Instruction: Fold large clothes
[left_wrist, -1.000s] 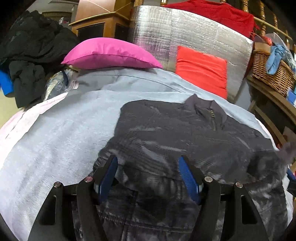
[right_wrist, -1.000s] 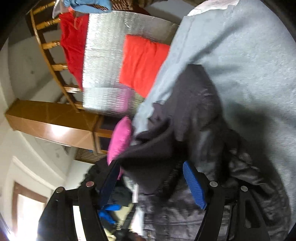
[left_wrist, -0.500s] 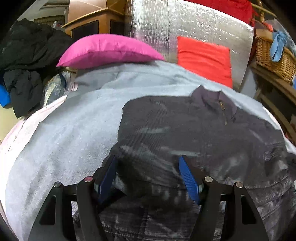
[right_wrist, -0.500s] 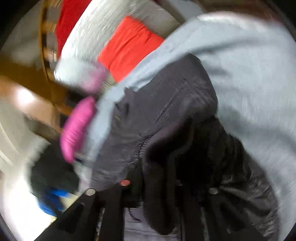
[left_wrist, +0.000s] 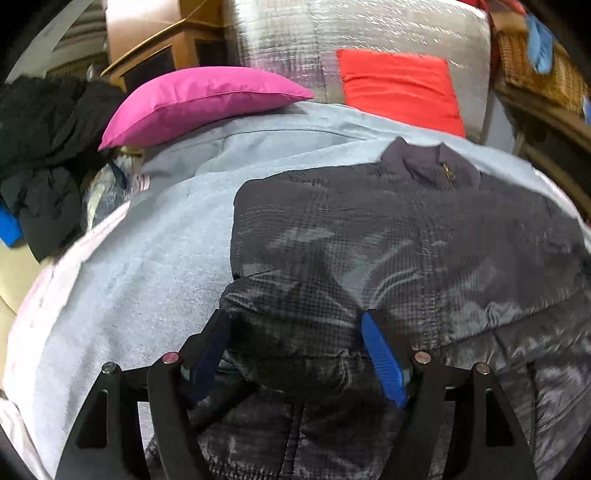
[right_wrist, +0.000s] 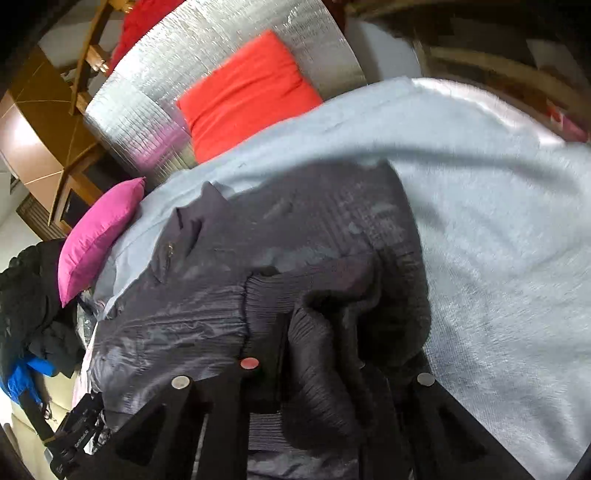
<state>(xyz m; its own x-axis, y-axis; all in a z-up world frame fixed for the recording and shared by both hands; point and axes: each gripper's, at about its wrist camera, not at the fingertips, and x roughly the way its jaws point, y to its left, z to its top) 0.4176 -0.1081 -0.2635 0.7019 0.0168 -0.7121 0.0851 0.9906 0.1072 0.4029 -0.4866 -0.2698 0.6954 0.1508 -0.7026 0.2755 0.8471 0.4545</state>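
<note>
A dark grey quilted jacket (left_wrist: 388, 236) lies on a light blue-grey blanket (left_wrist: 140, 280), collar toward the far side. Its left sleeve is folded across the body. My left gripper (left_wrist: 295, 347) is open, its blue pads (left_wrist: 382, 360) straddling the folded sleeve, close over the jacket. In the right wrist view the jacket (right_wrist: 229, 288) fills the middle. My right gripper (right_wrist: 317, 369) is shut on the jacket's ribbed cuff (right_wrist: 317, 354), which bunches over the fingers and hides the pads.
A pink pillow (left_wrist: 199, 99) and a red cushion (left_wrist: 399, 88) sit at the head, against a silver quilted panel (left_wrist: 295, 40). Dark clothes (left_wrist: 40, 147) are piled at the left. A wicker basket (left_wrist: 532, 70) stands at the right.
My right gripper closed on the jacket's cuff and swung the sleeve over the body. My left gripper stayed open and moved closer to the folded sleeve.
</note>
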